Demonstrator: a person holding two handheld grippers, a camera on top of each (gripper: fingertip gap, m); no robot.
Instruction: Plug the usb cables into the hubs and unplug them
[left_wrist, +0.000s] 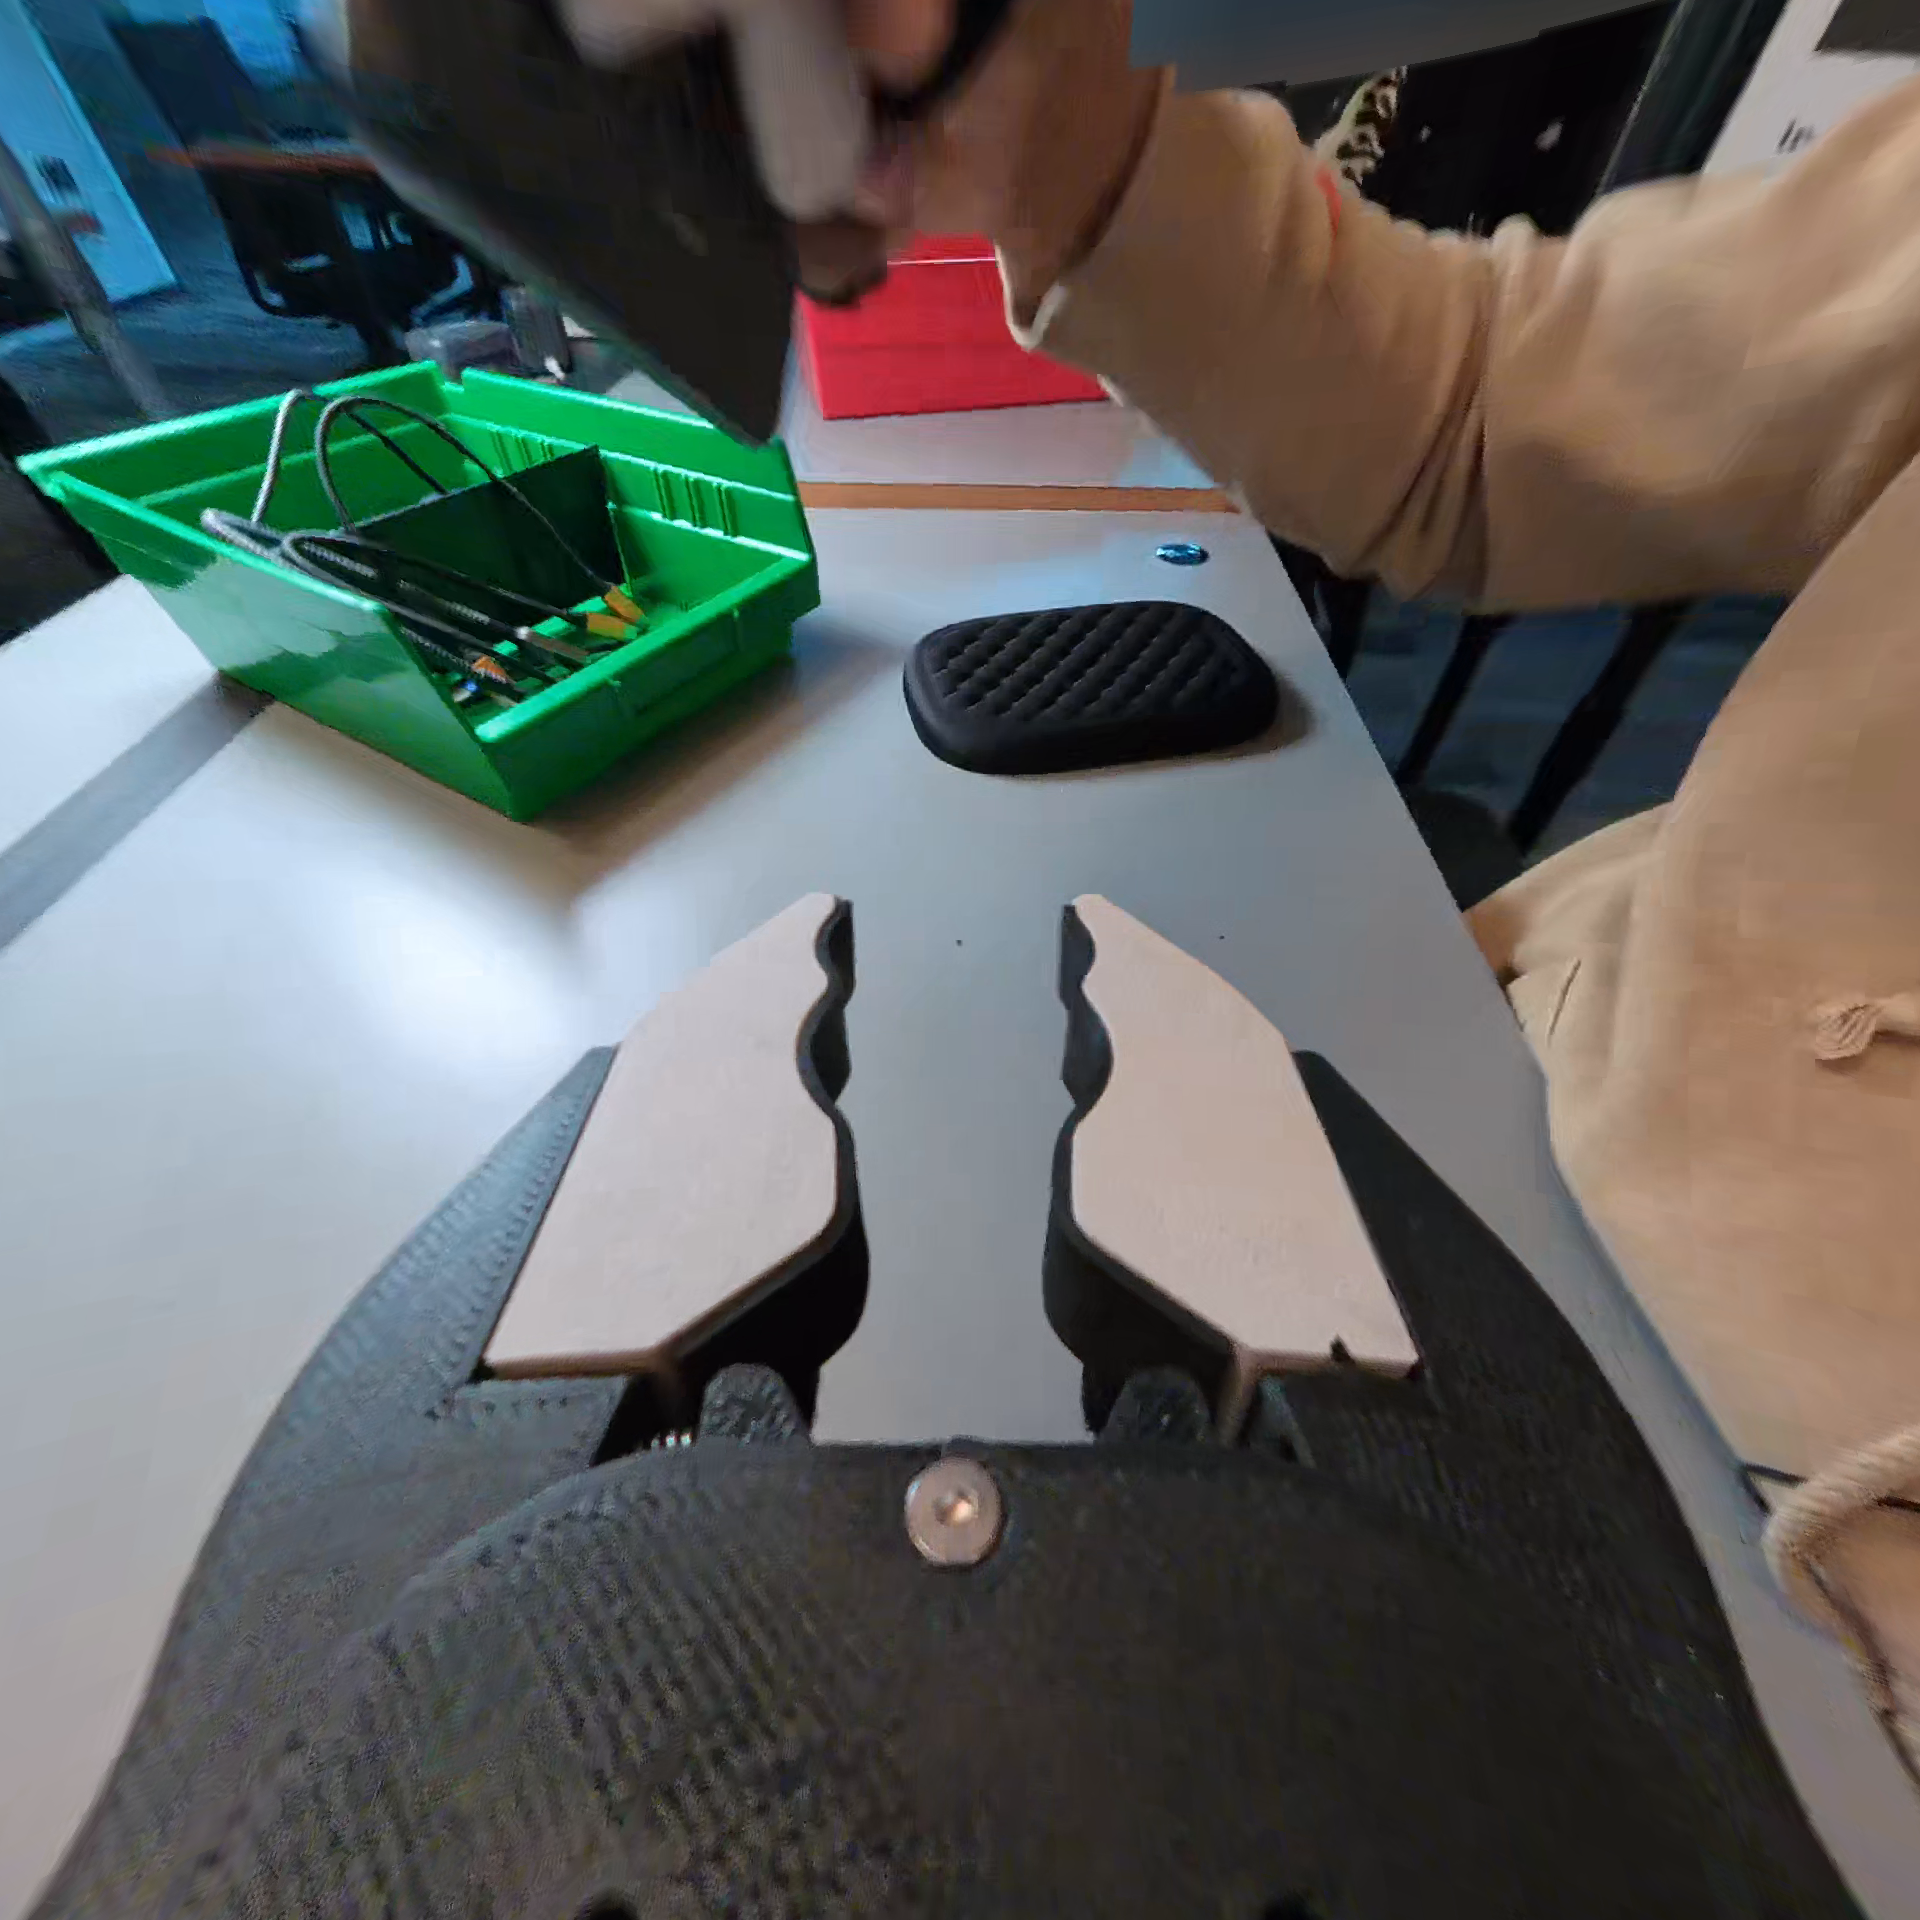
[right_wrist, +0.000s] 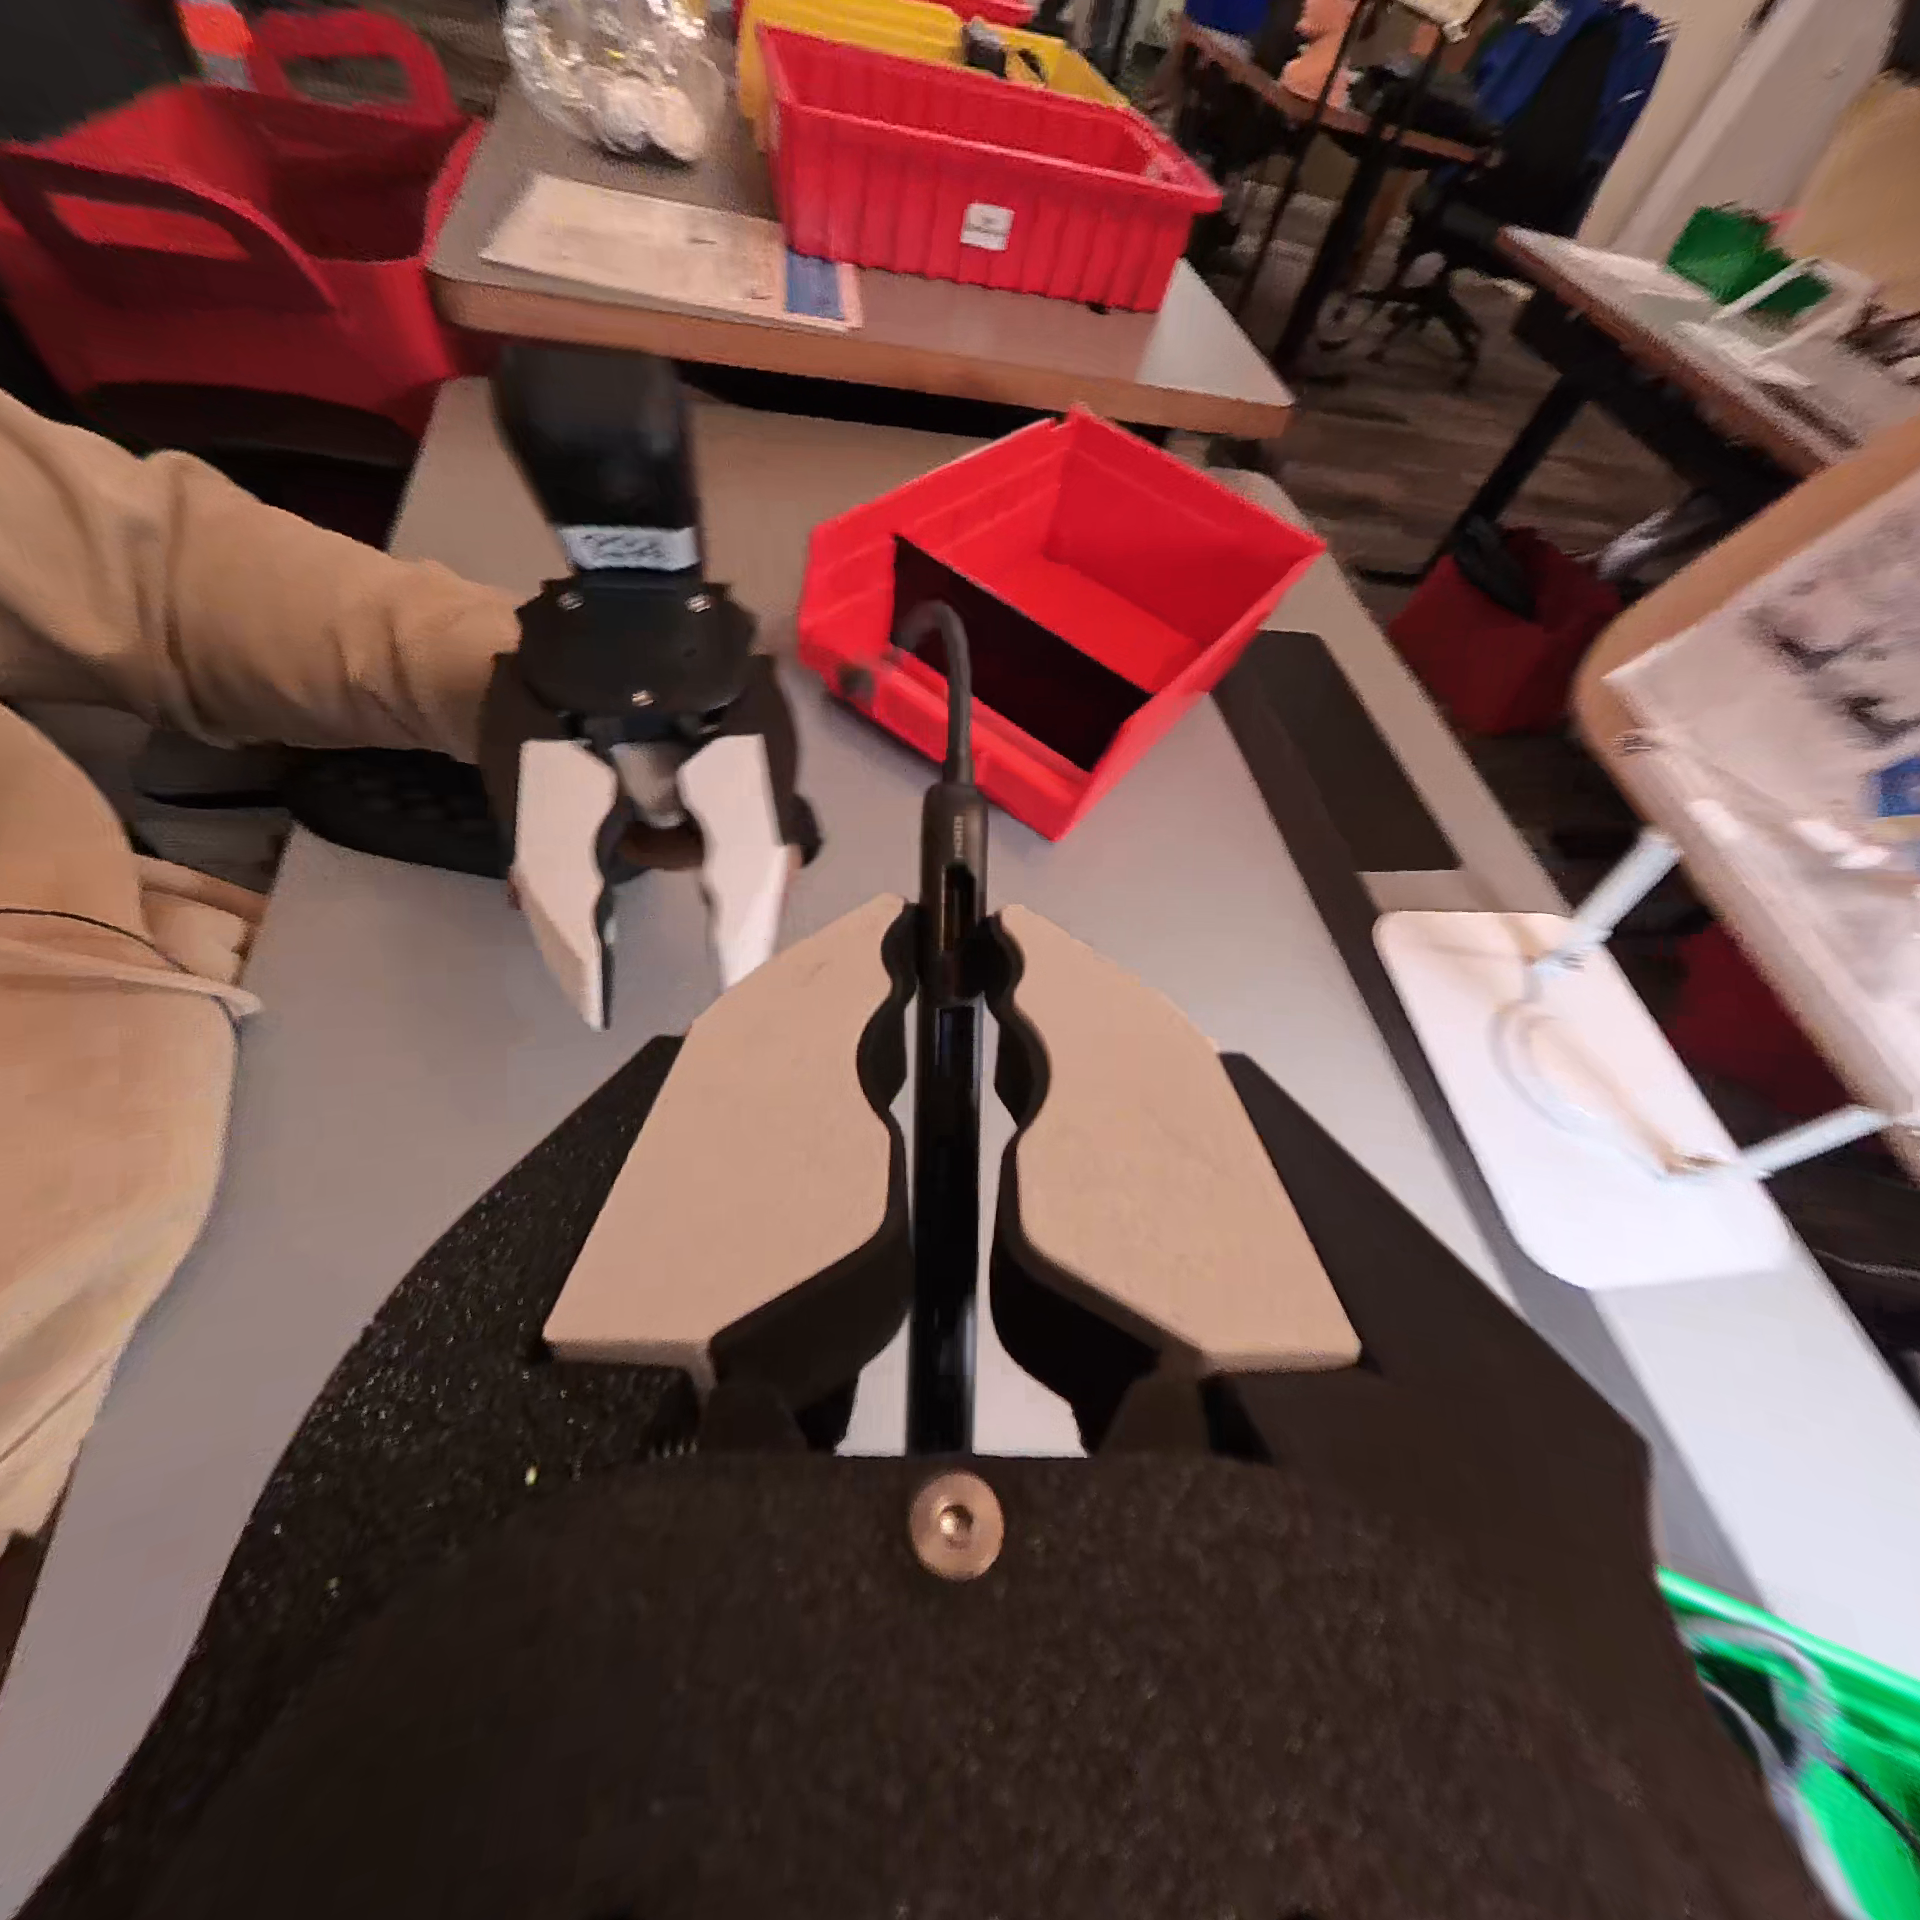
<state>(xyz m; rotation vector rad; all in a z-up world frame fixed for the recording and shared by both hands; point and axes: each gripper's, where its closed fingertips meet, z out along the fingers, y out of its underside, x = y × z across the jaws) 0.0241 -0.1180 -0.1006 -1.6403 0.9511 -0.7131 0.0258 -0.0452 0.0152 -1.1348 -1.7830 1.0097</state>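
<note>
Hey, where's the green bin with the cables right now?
In the left wrist view the green bin sits on the grey table, ahead and left of the open left gripper, beside the black ribbed pad.

Cables (left_wrist: 436, 582) in bin (left_wrist: 312, 644) left on table (left_wrist: 312, 987); pad (left_wrist: 1091, 686) right of it; second bin (left_wrist: 935, 343) behind pad
</note>
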